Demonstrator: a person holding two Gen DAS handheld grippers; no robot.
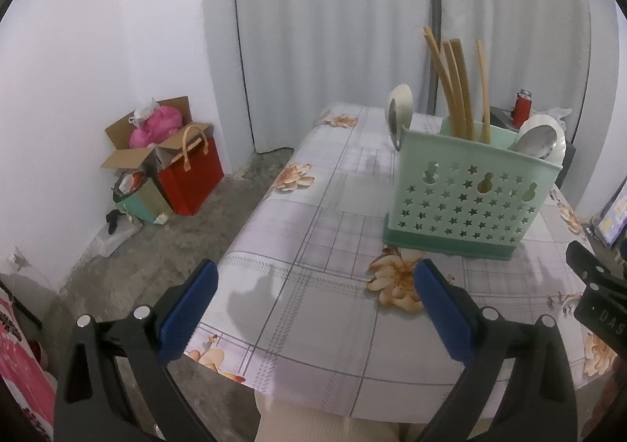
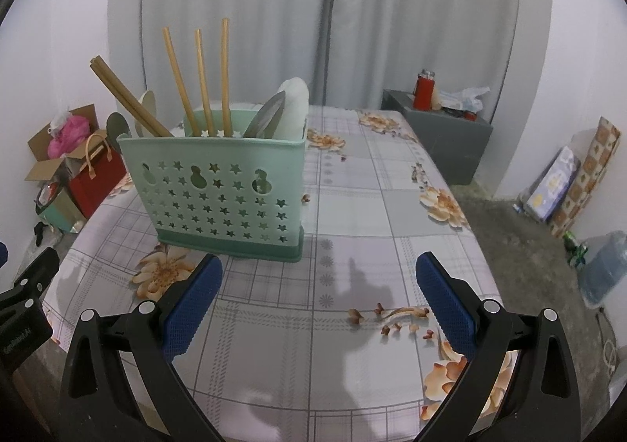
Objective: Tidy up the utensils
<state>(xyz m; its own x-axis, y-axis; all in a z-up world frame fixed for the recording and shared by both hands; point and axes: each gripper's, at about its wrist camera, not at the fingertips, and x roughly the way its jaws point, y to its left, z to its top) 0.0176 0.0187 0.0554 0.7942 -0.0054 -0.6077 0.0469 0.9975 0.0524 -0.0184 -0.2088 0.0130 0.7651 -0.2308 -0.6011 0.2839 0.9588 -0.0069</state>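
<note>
A mint green utensil holder with star cut-outs stands on the flowered tablecloth; it also shows in the right wrist view. In it stand several wooden chopsticks, metal spoons and white spoons. My left gripper is open and empty, above the table's near left edge, short of the holder. My right gripper is open and empty, low over the table to the right of the holder.
A red bag and open cardboard boxes sit on the floor at the left wall. A grey cabinet with a red bottle stands behind the table. Packages and a water jug lie at the right.
</note>
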